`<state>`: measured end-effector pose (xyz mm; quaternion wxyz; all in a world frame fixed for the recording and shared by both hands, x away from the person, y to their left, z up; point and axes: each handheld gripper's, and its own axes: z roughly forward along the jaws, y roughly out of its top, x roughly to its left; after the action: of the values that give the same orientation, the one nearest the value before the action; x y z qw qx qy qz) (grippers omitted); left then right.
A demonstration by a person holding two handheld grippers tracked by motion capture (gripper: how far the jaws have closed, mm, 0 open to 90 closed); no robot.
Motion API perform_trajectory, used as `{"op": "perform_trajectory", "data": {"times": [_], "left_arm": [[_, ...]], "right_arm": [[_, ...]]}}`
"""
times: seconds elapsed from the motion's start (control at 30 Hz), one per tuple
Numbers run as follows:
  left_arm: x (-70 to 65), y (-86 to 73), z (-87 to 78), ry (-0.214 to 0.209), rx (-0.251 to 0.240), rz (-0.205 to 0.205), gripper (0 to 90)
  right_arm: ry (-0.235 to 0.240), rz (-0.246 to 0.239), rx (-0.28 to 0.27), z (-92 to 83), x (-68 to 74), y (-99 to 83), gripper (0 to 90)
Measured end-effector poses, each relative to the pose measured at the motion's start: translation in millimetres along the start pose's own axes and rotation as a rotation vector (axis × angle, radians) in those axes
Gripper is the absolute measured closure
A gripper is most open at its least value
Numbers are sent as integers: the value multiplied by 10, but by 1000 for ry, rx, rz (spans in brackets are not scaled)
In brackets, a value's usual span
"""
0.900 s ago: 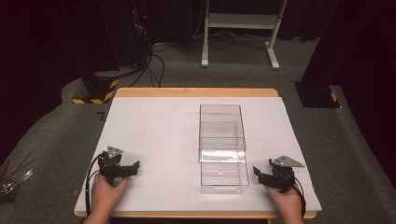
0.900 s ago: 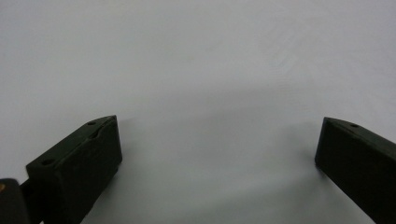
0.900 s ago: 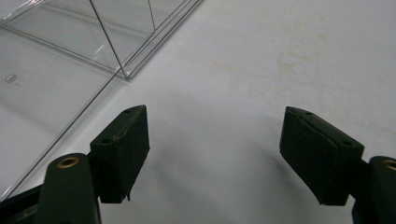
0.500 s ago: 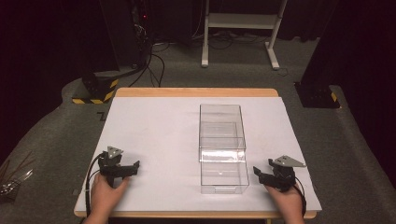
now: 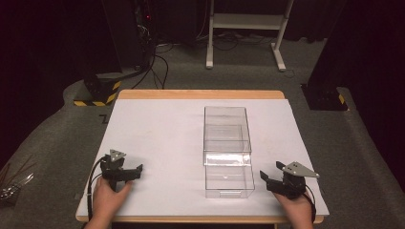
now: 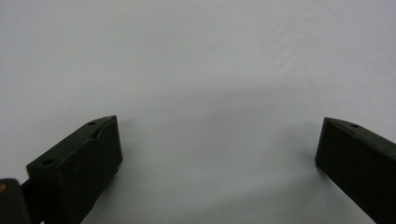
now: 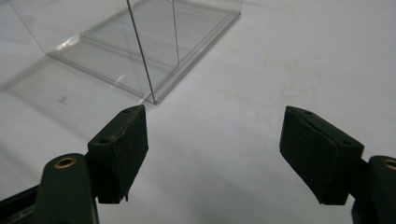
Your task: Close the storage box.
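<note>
Clear box (image 5: 227, 150) stands at centre of the white surface (image 5: 157, 133), long axis running toward the top of the frame, nothing visible inside. Left claw (image 5: 136, 171) rests at lower left, jaws spread wide over bare surface, released. Right claw (image 5: 264, 177) rests at lower right, just beside the box's near corner, jaws spread, released, not touching it.
</note>
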<state>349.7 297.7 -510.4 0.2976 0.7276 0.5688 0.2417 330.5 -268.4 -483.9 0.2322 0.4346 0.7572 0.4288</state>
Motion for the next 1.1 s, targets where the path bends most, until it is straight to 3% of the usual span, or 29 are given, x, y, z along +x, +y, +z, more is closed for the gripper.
{"op": "perform_trajectory", "data": {"times": [0.2,1.1], "left_arm": [[1,1,1,0,0,0,6],[-3,0,-1,1,0,-1,8]], "right_arm": [[14,5,-66,-124,49,74,234],[93,-39,-173,-452,374,203,203]]}}
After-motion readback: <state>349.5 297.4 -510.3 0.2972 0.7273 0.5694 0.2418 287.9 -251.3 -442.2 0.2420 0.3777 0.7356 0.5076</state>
